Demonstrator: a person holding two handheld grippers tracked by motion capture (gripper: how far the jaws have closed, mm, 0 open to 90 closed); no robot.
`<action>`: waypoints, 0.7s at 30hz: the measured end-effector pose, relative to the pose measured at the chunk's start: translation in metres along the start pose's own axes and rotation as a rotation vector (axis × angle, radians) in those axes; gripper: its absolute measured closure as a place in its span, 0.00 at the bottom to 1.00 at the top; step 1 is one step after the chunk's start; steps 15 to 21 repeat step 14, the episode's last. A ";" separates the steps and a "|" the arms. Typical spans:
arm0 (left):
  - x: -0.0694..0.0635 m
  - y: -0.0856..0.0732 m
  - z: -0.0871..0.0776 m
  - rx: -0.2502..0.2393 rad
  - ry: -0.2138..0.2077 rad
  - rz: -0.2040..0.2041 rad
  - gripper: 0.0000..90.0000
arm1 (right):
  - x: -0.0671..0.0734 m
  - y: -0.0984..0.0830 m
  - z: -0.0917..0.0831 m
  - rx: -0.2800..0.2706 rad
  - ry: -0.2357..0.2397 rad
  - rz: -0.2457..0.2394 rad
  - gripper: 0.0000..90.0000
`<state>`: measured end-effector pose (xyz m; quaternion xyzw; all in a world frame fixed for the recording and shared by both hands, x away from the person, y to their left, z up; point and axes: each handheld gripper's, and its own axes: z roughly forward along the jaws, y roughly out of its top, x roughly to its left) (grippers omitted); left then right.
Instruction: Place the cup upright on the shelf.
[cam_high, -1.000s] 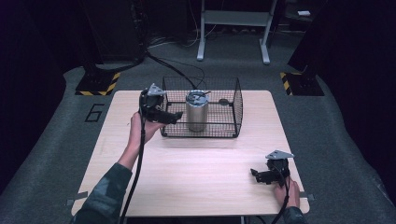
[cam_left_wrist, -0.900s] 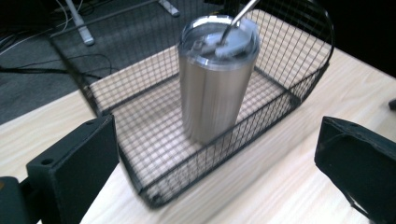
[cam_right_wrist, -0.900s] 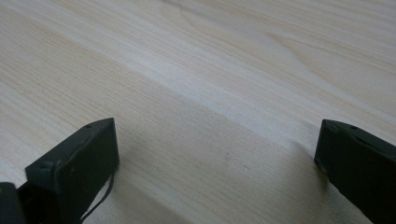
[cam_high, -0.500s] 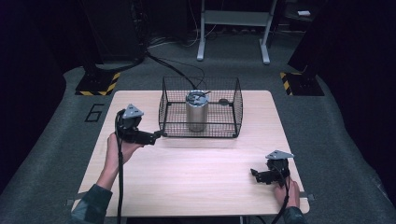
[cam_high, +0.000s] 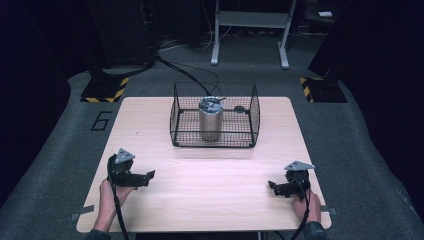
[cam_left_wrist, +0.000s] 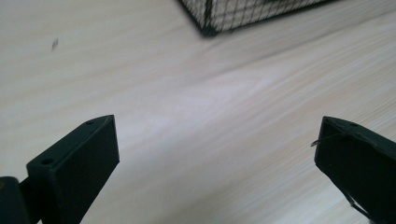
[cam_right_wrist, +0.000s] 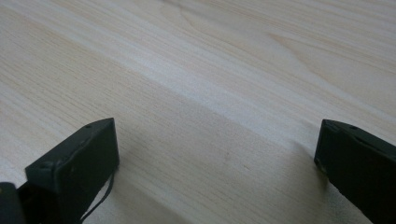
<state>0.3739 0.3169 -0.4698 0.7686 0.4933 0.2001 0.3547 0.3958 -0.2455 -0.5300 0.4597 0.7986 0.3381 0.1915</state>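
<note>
A black wire basket (cam_high: 215, 142) stands at the back middle of the wooden table (cam_high: 210, 180). Inside it a grey metal canister (cam_high: 211, 120) stands upright, with a small dark object (cam_high: 240, 108) behind it on the basket floor. My left gripper (cam_high: 148, 176) rests low at the front left of the table, open and empty, jaws pointing right. In the left gripper view the jaws stand wide apart over bare wood, with a basket corner (cam_left_wrist: 210, 21) at the top. At the front right my right gripper (cam_high: 271, 186) is open and empty, jaws pointing left.
A metal stand (cam_high: 250, 30) and cables lie on the grey floor behind the table. Yellow-black striped blocks (cam_high: 102, 90) sit on the floor at both back corners. A painted 6 (cam_high: 101, 120) marks the floor at the left.
My left gripper has drawn back from beside the basket's left wall to the front left of the table. The right gripper has stayed put.
</note>
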 end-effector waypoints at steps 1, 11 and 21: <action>0.001 -0.007 0.003 0.000 0.011 -0.007 0.00 | 0.000 0.000 0.000 0.000 0.000 0.000 0.00; 0.014 -0.055 0.027 0.027 0.092 -0.058 0.00 | 0.000 0.000 0.000 0.000 0.000 0.000 0.00; 0.012 -0.057 0.029 0.023 0.119 -0.052 0.00 | 0.000 0.000 0.000 0.000 -0.002 0.003 0.00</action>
